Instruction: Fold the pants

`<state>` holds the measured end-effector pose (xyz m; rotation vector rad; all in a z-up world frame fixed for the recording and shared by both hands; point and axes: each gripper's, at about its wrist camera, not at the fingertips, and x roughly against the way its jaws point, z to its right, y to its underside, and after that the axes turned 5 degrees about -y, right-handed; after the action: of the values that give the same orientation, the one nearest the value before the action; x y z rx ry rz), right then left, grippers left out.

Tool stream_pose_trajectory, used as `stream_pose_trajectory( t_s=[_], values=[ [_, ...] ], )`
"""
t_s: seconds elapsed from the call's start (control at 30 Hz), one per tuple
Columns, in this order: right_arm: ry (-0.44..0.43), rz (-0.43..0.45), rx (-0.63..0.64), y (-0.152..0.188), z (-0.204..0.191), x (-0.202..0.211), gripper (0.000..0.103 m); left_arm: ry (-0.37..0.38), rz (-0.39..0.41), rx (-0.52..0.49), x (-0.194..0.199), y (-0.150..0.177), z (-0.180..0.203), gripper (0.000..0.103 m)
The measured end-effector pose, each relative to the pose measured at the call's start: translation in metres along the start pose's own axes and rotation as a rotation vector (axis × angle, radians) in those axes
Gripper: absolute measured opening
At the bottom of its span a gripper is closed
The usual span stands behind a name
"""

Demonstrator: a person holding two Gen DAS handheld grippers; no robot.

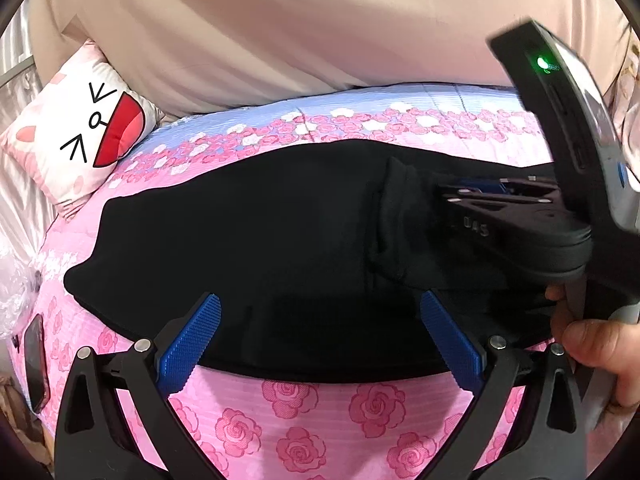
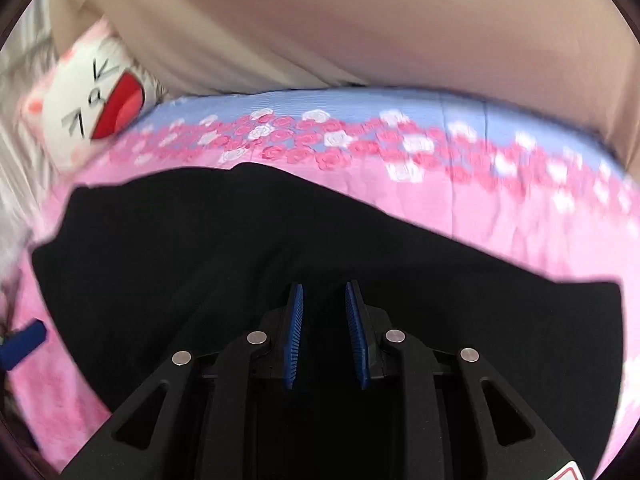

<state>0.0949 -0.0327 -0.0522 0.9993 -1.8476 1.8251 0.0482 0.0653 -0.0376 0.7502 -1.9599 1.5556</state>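
The left gripper [image 1: 320, 332] has its blue-padded jaws spread wide over the near edge of the black pants [image 1: 248, 248], gripping nothing. The right gripper [image 2: 324, 334] has its jaws nearly together above the pants; whether cloth sits between them is unclear. The pants lie flat across a bed [image 1: 304, 408] with a pink rose-print cover. A cartoon cat pillow [image 1: 84, 136] rests far left.

Both tongs low and level.
Left tongs [image 1: 320, 332] spread wide; right tongs [image 2: 324, 334] narrowed, pads slightly apart, gripped by bare hand [image 1: 592, 344] at three o'clock.
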Motion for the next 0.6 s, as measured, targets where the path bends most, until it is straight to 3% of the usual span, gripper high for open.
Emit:
stream_pose_trajectory(
  t_s=[0.03,0.1,0.2,0.23,0.33,0.4,0.47,0.53,0.6],
  values=[
    [-0.052,0.019,-0.043,-0.001,0.006,0.007,0.021,-0.001,-0.002,0.000,0.000,0.000,0.000,0.098],
    [-0.057,0.039,-0.093,-0.001,0.018,0.013,0.021,-0.006,-0.008,0.005,-0.003,0.001,-0.001,0.098],
    [-0.068,-0.039,-0.042,0.007,0.013,-0.005,0.023,-0.002,-0.030,0.025,-0.010,0.001,-0.002,0.098],
    [-0.044,-0.017,-0.007,0.009,0.008,0.001,0.023,0.001,-0.037,0.030,-0.011,0.001,-0.002,0.098],
    [-0.124,0.041,-0.084,0.013,0.024,0.033,0.022,-0.008,-0.052,0.029,-0.013,0.004,-0.003,0.098],
    [-0.071,0.090,-0.116,0.022,0.045,0.056,0.022,-0.019,-0.037,0.031,-0.008,0.005,-0.009,0.098],
    [0.071,0.147,-0.175,0.035,0.084,0.083,0.022,-0.018,-0.023,0.043,-0.004,0.001,-0.014,0.098],
    [0.141,0.161,-0.232,0.040,0.119,0.098,0.023,0.018,-0.008,0.060,-0.001,-0.010,-0.015,0.098],
    [0.150,0.159,-0.275,0.040,0.144,0.104,0.023,0.086,0.008,0.073,-0.001,-0.029,-0.004,0.098]
  ],
)
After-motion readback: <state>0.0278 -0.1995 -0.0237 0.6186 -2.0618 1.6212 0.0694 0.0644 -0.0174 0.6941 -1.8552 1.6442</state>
